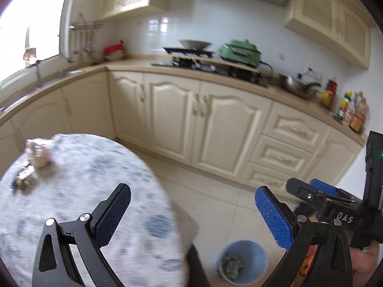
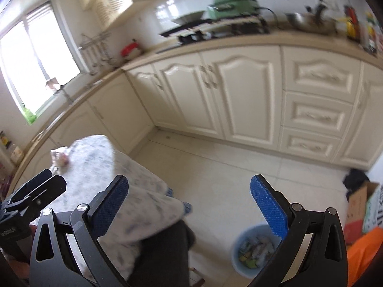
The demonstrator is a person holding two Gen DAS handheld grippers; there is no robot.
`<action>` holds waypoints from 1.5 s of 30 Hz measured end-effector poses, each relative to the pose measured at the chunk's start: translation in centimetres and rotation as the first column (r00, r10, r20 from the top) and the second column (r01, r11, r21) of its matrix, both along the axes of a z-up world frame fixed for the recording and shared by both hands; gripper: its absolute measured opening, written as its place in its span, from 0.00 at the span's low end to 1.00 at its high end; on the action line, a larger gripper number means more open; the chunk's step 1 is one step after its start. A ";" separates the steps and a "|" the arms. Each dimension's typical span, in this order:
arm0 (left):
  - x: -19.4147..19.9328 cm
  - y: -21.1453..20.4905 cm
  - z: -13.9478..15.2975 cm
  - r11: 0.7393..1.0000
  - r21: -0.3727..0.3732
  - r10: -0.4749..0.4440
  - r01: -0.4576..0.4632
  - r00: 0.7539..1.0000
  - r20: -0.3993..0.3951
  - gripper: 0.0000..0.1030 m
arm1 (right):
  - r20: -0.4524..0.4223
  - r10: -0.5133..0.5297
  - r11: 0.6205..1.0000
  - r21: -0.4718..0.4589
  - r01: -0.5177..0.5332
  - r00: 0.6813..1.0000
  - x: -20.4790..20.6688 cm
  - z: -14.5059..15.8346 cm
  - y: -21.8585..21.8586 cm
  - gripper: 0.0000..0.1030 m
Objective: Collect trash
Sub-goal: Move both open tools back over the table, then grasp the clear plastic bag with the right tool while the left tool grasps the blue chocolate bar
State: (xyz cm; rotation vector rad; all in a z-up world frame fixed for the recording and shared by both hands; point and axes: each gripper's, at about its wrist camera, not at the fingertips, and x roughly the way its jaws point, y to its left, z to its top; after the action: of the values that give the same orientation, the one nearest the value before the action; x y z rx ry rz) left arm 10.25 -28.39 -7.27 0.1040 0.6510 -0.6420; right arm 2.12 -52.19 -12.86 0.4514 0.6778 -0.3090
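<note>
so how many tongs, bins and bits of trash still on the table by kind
tongs: 2, left and right, both open and empty
light blue bin: 1, on the floor, trash inside
trash clusters on the table: 2, crumpled clear wrapper, darker scraps
total: 5

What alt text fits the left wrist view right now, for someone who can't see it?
The left gripper is open and empty above a round table with a blue-patterned cloth, with crumpled trash at its far left. A light-blue bin holding trash stands on the tiled floor, with cream kitchen cabinets behind.
</note>
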 end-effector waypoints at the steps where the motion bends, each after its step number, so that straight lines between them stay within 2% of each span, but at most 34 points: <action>1: -0.3 1.4 0.4 1.000 -0.005 0.024 -0.024 1.000 0.015 0.99 | 0.015 0.020 1.000 -0.005 -0.020 1.000 0.7 0.7 0.8 1.00; 5: -2.1 7.1 2.0 0.991 -0.033 0.132 -0.130 0.988 0.082 0.99 | 0.067 0.112 0.993 -0.053 -0.109 0.991 4.2 3.3 5.1 1.00; 10: -4.4 13.9 2.9 0.967 -0.072 0.253 -0.245 0.959 0.128 0.99 | 0.111 0.215 0.975 -0.090 -0.205 0.970 7.8 5.6 10.3 1.00; 17: -6.1 21.0 2.4 0.924 -0.093 0.381 -0.371 0.913 0.144 0.99 | 0.109 0.350 0.932 -0.137 -0.335 0.930 12.6 6.8 17.3 1.00; 22: -4.5 24.8 0.8 0.893 -0.080 0.449 -0.443 0.888 0.101 0.99 | 0.072 0.424 0.899 -0.153 -0.410 0.903 16.2 5.8 21.4 1.00; 28: -1.2 27.0 -0.9 0.878 -0.014 0.478 -0.478 0.876 0.055 0.99 | -0.002 0.489 0.863 -0.140 -0.485 0.872 21.2 2.9 25.3 1.00; 36: 8.9 25.8 -2.1 0.876 0.056 0.479 -0.479 0.878 0.010 0.99 | -0.094 0.554 0.821 -0.105 -0.561 0.827 26.7 -1.1 28.9 1.00; 40: 12.3 25.8 -4.0 0.877 0.102 0.473 -0.469 0.881 -0.013 0.99 | -0.132 0.579 0.800 -0.097 -0.592 0.804 29.1 -2.5 30.3 1.00; 45: 15.6 26.5 -5.7 0.868 0.133 0.490 -0.479 0.870 -0.062 0.99 | -0.171 0.601 0.782 -0.079 -0.618 0.781 32.0 -4.2 31.6 1.00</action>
State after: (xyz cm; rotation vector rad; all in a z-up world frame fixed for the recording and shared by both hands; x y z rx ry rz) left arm 25.90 -1.85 -12.94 0.0118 0.7703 -0.1205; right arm 34.07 -20.56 -17.01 0.0622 0.8956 0.2410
